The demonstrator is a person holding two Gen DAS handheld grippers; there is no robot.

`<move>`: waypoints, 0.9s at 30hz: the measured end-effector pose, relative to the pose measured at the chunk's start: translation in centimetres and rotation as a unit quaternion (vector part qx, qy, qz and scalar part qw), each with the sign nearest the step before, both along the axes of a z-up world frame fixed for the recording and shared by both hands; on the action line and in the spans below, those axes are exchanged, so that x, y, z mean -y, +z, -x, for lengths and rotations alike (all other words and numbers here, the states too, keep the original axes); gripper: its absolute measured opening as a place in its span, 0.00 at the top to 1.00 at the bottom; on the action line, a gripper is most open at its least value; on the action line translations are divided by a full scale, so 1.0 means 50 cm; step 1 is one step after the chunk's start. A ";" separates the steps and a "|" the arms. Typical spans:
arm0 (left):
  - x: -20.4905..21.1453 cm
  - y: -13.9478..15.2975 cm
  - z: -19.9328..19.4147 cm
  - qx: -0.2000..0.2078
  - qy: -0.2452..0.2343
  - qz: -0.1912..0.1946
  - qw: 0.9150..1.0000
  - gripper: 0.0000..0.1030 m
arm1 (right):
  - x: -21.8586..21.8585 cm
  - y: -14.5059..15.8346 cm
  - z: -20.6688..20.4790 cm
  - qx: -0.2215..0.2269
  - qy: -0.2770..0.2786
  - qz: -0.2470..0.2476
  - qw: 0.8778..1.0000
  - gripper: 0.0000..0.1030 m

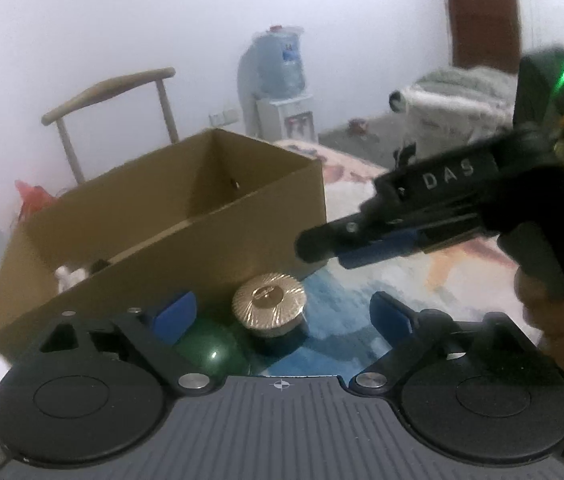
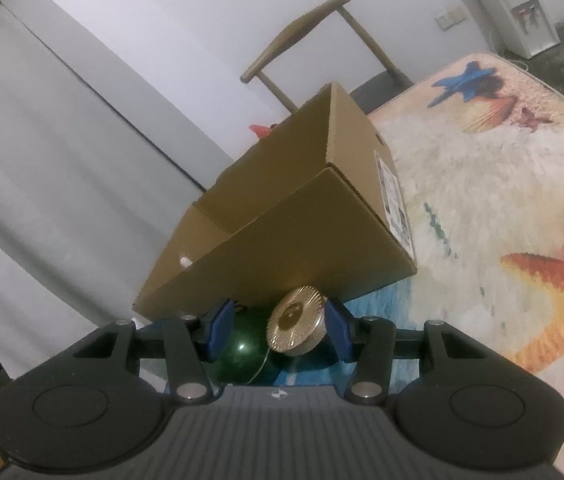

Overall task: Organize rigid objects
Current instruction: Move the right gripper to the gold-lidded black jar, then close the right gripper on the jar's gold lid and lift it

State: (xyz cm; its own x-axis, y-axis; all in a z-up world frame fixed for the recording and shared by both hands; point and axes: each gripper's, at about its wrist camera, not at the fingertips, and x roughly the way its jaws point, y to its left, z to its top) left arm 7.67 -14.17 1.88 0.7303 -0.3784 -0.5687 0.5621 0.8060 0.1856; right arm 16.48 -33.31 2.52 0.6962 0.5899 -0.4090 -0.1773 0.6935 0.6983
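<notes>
Left tool (image 1: 282, 312) wide open, tilted downward; right tool (image 2: 278, 330) narrower, jaws parted, likewise angled down.

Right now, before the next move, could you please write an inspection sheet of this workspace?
Surface: sea-pattern mat with starfish and shell prints.
Job's things: round glossy green bottle with ribbed gold cap, in front of the open brown cardboard box.
Clutter: small white items inside the box; red thing behind it.
Grippers: left gripper open; right gripper open; each view frames the bottle, no grip visible.
Cables: nothing seen.
Surroundings: wooden chair, water dispenser, white wall.
</notes>
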 end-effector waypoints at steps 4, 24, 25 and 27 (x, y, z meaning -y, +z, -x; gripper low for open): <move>0.021 -0.026 -0.032 -0.013 0.009 -0.022 1.000 0.14 | -0.002 -0.012 -0.019 -0.003 0.008 0.000 1.000 0.53; 0.060 -0.064 -0.083 -0.060 0.022 -0.061 0.996 0.23 | -0.017 -0.045 -0.082 -0.023 0.053 -0.014 0.998 0.60; 0.059 -0.065 -0.083 -0.063 0.022 -0.060 0.996 0.24 | -0.016 -0.046 -0.083 -0.024 0.054 -0.016 0.998 0.60; 0.059 -0.064 -0.082 -0.065 0.020 -0.059 0.996 0.24 | -0.013 -0.049 -0.081 -0.027 0.055 -0.022 0.998 0.60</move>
